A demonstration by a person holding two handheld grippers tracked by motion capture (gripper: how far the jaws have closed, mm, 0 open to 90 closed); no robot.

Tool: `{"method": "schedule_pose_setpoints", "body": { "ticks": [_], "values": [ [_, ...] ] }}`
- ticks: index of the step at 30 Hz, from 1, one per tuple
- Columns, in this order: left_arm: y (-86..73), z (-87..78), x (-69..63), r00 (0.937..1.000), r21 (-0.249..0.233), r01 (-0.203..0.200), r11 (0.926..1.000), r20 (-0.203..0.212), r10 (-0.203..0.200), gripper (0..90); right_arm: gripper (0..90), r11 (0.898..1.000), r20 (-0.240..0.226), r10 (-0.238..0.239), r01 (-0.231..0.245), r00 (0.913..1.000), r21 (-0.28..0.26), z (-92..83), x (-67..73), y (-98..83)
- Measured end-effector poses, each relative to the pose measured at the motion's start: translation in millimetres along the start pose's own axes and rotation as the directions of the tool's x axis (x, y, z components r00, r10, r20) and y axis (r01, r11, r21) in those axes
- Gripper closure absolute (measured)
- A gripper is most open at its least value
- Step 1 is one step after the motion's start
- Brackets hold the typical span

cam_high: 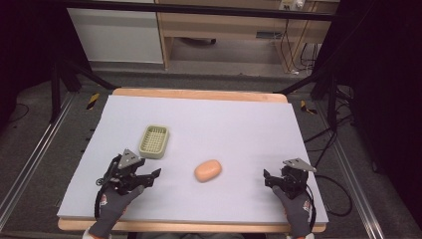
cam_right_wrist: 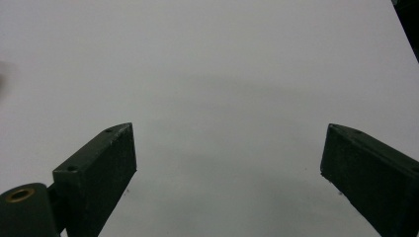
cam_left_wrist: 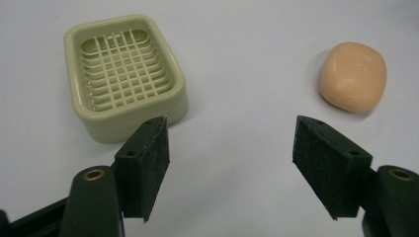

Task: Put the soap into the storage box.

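A pale green soap dish (cam_high: 154, 141) with a grid floor lies empty on the white table top (cam_high: 229, 124), left of centre. A peach bar of soap (cam_high: 208, 170) rests on the table a little to its right and nearer to me. My left gripper (cam_high: 147, 180) is open near the front left, with the soap dish (cam_left_wrist: 123, 74) ahead on its left and the soap (cam_left_wrist: 353, 76) ahead on its right. My right gripper (cam_high: 269, 178) is open at the front right, with nothing between its jaws, over the bare table top (cam_right_wrist: 222, 89).
The wooden table edge (cam_high: 199, 94) runs along the far side. Beyond it are a floor, a wooden cabinet (cam_high: 224, 30) and cables (cam_high: 298, 50). Metal rails (cam_high: 30, 159) flank the table on both sides.
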State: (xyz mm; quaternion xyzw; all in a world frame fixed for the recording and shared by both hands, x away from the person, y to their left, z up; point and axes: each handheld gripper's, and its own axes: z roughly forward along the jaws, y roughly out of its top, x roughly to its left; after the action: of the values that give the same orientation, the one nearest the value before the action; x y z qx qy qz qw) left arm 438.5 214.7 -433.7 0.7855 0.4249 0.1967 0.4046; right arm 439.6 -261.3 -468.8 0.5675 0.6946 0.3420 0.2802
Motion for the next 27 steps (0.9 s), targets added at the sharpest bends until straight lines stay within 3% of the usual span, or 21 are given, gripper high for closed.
{"method": "schedule_pose_setpoints", "body": {
  "ticks": [12, 27],
  "values": [
    [16.9, 5.2, -13.6, 0.9993, -0.003, -0.033, 0.9995, 0.015, 0.033, 27.6, 6.7, 1.000, 0.013, -0.003, 0.003, 0.9999, -0.013, -1.2, -0.3, -0.7],
    [45.1, 12.9, -32.4, 0.9958, -0.023, -0.064, 0.9977, 0.065, 0.066, 26.1, 6.4, 1.000, 0.024, -0.001, 0.002, 0.9997, -0.012, -1.0, -0.2, -0.4]
  ]
}}
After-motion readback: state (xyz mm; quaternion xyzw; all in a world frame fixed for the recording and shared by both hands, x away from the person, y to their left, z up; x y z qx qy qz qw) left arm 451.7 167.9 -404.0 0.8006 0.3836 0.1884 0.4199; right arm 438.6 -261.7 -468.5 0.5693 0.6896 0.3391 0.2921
